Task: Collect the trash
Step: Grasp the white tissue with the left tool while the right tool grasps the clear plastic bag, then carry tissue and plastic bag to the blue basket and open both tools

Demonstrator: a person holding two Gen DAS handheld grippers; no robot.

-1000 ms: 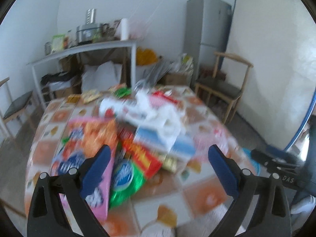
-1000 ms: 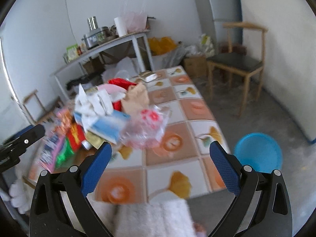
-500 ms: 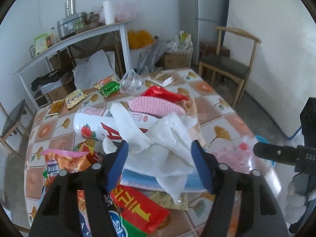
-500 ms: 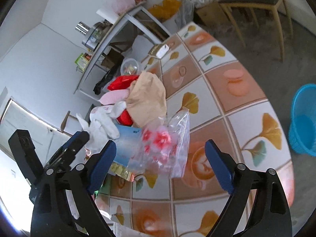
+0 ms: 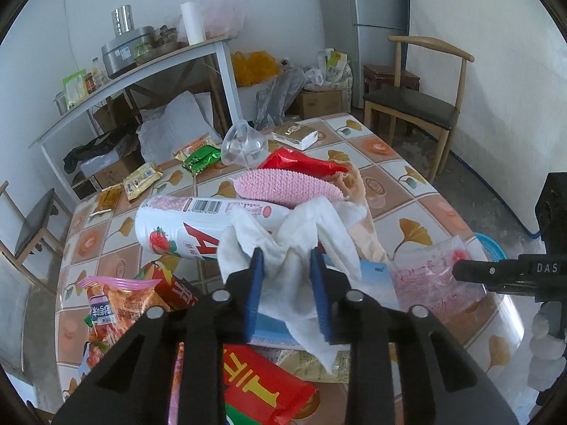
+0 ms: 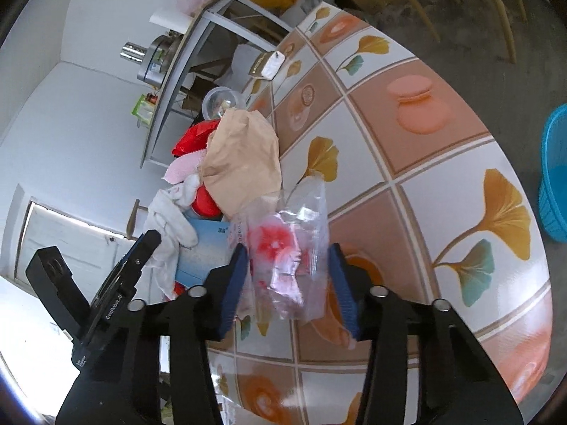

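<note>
A heap of trash lies on the tiled table (image 6: pixel 425 163). A crumpled white tissue (image 5: pixel 294 233) tops the heap, and my left gripper (image 5: pixel 285 258) is closing on it, its blue pads pinching the bunched folds. To the right lies a clear plastic bag (image 6: pixel 287 241) with red print, buckled between the pads of my right gripper (image 6: pixel 288 248), whose jaws are also closing. That bag (image 5: pixel 428 276) shows in the left wrist view too, with the right gripper (image 5: pixel 489 272) at its edge. Under the tissue lies a light blue pack (image 5: pixel 375 283).
The heap also holds a white strawberry bottle (image 5: pixel 184 223), a pink cloth (image 5: pixel 283 184), a red wrapper (image 5: pixel 301 163), a tan paper bag (image 6: pixel 241 163) and snack packs (image 5: pixel 117 301). A clear cup (image 5: pixel 241 141) lies farther back. A blue basket (image 6: pixel 556 177) stands on the floor, right of the table.
Both grippers came down onto the heap and narrowed from wide open. The left now pinches the white tissue; the right has rolled and closed in on the plastic bag, which has crumpled.
</note>
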